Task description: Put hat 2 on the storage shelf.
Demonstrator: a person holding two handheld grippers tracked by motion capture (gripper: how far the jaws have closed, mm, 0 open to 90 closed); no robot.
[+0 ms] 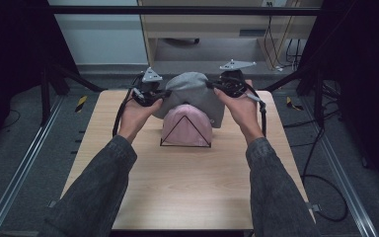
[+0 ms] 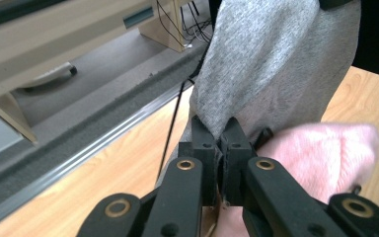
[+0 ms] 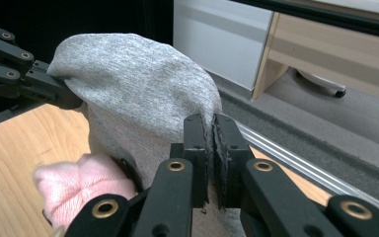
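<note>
I am looking down on the wooden surface (image 1: 187, 197), which is carrying everything here, with both sleeved forearms coming in from the near edge. Above its far half I am holding the grey knit hat (image 1: 192, 94) stretched between the two tools, so that it is hanging over the pink hat (image 1: 186, 129) and covering that hat's far part. The pink hat is sitting on a black wire stand (image 1: 185, 144) near the middle of the surface, and its near side is showing below the grey fabric. My left hand-held gripper (image 1: 164, 94) is clamped on the grey hat's left edge; in the left gripper view its jaws are pressing together with the knit fabric (image 2: 276, 64) pinched between them and the pink hat just beside them. My right hand-held gripper (image 1: 213, 88) is clamped on the hat's right edge in the same way, its jaws standing together on the fabric (image 3: 143, 84).
</note>
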